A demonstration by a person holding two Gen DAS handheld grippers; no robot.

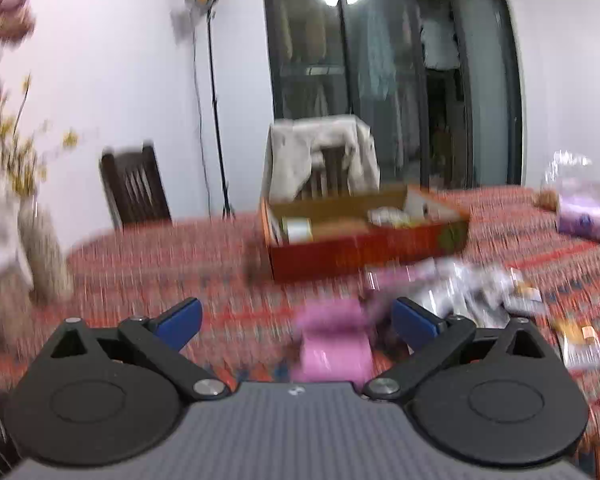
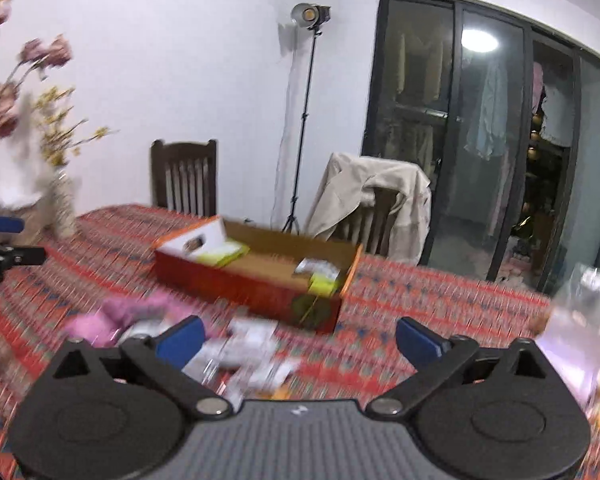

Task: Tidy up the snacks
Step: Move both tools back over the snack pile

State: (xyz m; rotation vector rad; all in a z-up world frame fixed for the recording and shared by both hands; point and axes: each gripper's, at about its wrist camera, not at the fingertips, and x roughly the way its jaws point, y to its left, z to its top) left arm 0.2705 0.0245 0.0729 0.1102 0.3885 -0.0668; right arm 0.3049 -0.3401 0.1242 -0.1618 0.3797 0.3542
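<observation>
The left gripper [image 1: 296, 320] stood with its jaws spread fully apart and held nothing; a blurred pink snack packet [image 1: 332, 352] lay on the patterned tablecloth [image 1: 160, 264] between and below the blue fingertips [image 1: 182, 320], with no pad pressing on it. From this gripper, silver-wrapped snacks [image 1: 460, 284] lay loose at 1 o'clock, and the open red cardboard box [image 1: 364, 248] sat at 12 o'clock, already containing several packets. A clear plastic bag [image 1: 576, 200] stood at 2 o'clock near the table edge.

The right gripper [image 2: 296, 340] likewise stood with its jaws at full spread and empty. From it, the red box [image 2: 252, 284] lay at 12 o'clock, the pink packets [image 2: 112, 316] at 10 o'clock, and scattered silver packets [image 2: 248, 352] directly ahead between the fingers, resting on the cloth. The left gripper's fingertip [image 2: 4, 224] showed at 9 o'clock. A vase of flowers [image 2: 62, 200] stood at 10 o'clock, farther back. Both views were motion-blurred.
</observation>
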